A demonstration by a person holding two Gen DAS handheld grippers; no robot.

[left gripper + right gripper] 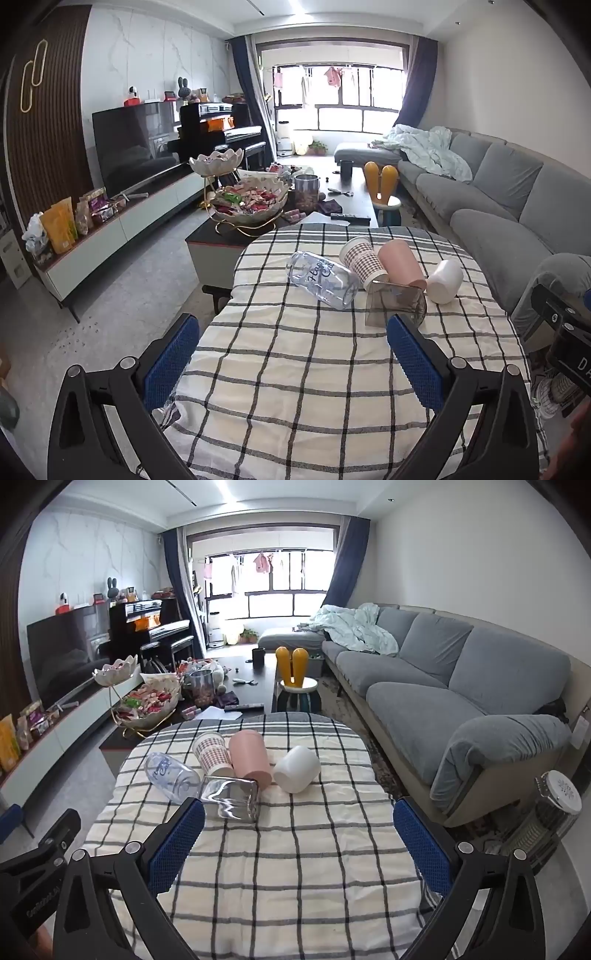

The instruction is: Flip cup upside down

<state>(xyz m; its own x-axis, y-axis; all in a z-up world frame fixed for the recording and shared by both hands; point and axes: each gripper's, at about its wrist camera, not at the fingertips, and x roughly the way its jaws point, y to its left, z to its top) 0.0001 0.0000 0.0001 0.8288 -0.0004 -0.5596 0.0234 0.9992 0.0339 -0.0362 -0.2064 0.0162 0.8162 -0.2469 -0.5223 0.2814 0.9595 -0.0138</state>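
Note:
Several cups lie on their sides at the far end of a checked tablecloth (pixel 295 369) (pixel 295 867): a clear printed cup (pixel 321 280) (pixel 170 773), a patterned paper cup (pixel 364 260) (pixel 213 751), a pink cup (pixel 400 262) (pixel 249 757), a white cup (pixel 445 280) (pixel 297 764) and a square glass tumbler (pixel 391 302) (pixel 231 799). My left gripper (pixel 291 362) is open and empty, short of the cups. My right gripper (pixel 299 845) is open and empty, its left finger close to the tumbler.
Beyond the table stands a dark coffee table (pixel 354 199) with a candy bowl stand (pixel 247 206) and a jar (pixel 306 192). A grey sofa (pixel 461 686) runs along the right. A TV bench (pixel 110 229) lines the left wall. A heater (pixel 550 819) stands at the right.

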